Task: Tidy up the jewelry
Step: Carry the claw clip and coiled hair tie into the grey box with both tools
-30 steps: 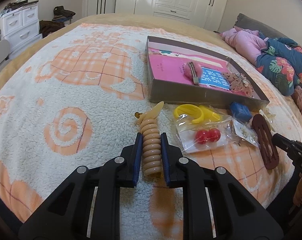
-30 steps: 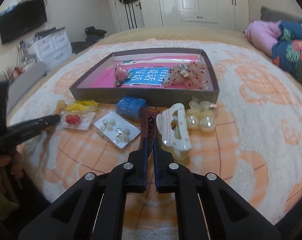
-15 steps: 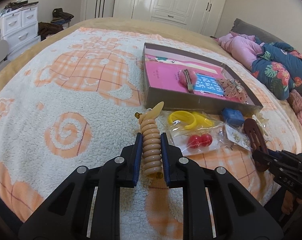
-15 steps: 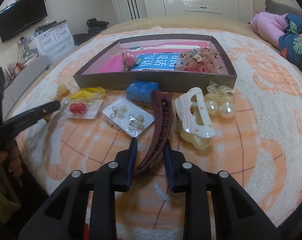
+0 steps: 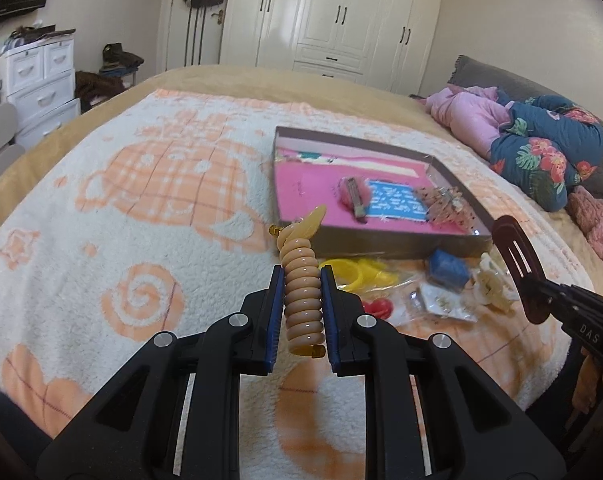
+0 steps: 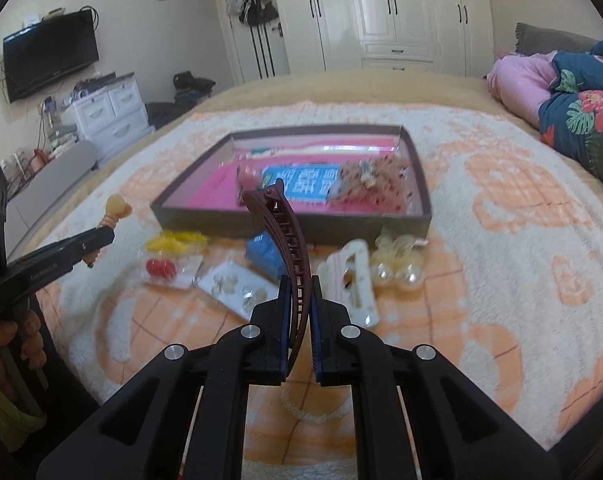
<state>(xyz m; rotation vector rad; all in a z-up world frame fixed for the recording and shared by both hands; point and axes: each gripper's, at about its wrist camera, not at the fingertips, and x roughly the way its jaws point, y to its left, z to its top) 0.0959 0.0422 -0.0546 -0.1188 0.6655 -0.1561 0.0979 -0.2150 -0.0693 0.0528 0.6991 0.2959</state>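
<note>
My left gripper [image 5: 301, 280] is shut on a beige spiral hair clip [image 5: 301, 300] and holds it above the blanket. My right gripper [image 6: 299, 284] is shut on a long brown banana hair clip [image 6: 289, 240], lifted off the bed; it also shows in the left wrist view [image 5: 517, 264]. A grey box with a pink lining [image 5: 381, 240] lies ahead, holding a pink fluffy clip [image 5: 355, 194] and a dotted bow clip [image 5: 441, 200]. The box shows in the right wrist view [image 6: 293, 222] too.
In front of the box lie a yellow bracelet [image 6: 177, 240], a bag with red beads [image 6: 161, 268], a card of earrings [image 6: 237, 290], a blue block [image 6: 263, 256], a white claw clip [image 6: 351, 280] and pearl bobbles [image 6: 393, 274]. Folded quilts [image 5: 541, 152] sit at the right.
My right gripper closed on the brown banana clip and lifted it off the blanket. My left gripper raised the spiral clip and moved it toward the box.
</note>
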